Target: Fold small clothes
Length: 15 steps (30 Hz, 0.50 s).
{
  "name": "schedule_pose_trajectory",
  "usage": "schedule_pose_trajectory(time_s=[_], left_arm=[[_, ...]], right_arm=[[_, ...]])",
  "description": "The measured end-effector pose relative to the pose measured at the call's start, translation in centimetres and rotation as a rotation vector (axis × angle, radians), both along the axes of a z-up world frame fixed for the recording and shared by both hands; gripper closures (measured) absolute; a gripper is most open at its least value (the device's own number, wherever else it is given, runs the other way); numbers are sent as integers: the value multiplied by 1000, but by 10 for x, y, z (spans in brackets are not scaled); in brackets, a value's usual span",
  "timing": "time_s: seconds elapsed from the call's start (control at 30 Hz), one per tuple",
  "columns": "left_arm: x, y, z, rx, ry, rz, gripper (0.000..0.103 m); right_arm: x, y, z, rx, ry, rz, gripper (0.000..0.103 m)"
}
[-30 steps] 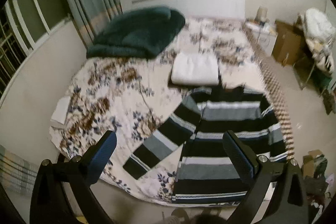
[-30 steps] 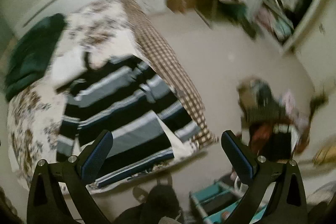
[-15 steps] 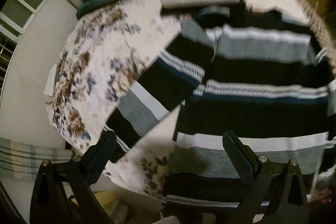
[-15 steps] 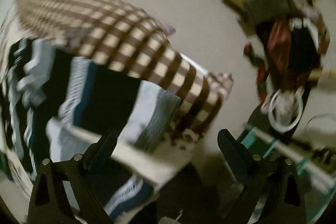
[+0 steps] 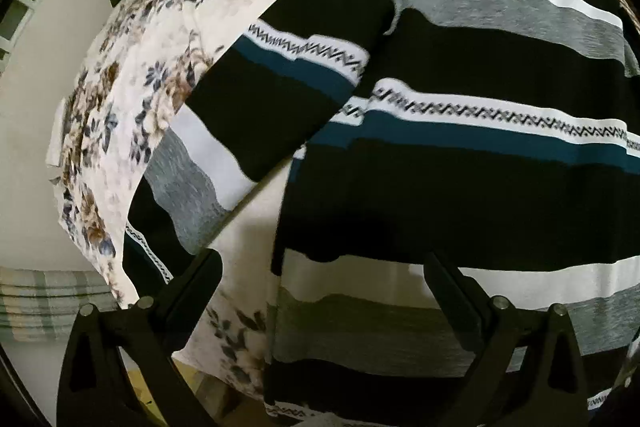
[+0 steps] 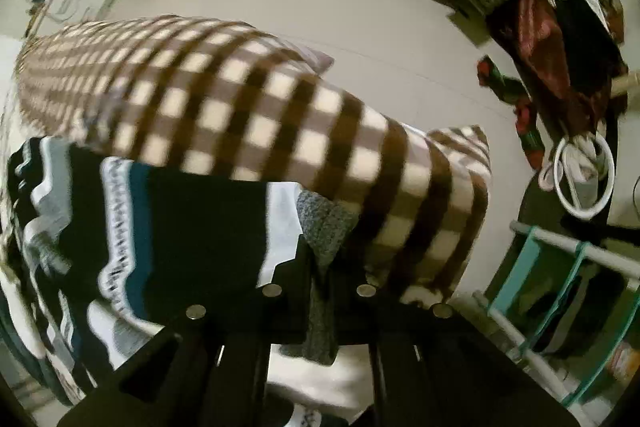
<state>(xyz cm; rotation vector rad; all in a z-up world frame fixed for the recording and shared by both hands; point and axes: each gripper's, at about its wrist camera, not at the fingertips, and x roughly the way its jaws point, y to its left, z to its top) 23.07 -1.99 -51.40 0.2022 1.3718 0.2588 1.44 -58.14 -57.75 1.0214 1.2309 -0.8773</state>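
Now your right gripper is pinching the sweater hem by the checked blanket; your left gripper is gaping wide above it—grip evenly.

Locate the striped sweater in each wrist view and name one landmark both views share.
Left wrist: the striped sweater fills the centre and right, one sleeve angling down-left.
Right wrist: the same sweater covers the lower left, its grey hem pinched in the shut right claw.
Shared landmark: the sweater's white zigzag band.

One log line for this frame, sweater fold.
left gripper: open above black-grey-white striped knit sweater | right gripper: shut on sweater's grey edge
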Motion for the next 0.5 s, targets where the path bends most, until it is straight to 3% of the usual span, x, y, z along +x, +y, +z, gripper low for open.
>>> schedule_pose_trajectory(time_s=[0.17,0.27,0.43,0.5], left_arm=[[1,28,10,-20,-21,22,0],[2,43,16,-24,-38,33,0],[3,66,23,-32,-56,72,0],[3,78,25,-35,-66,101,0]], right_arm=[[6,-1,60,-82,-53,52,98],[21,5,114,-124,-94,58,98],[83,38,197,-206,-148,179,98],[131,68,220,-224,-183,272,98]])
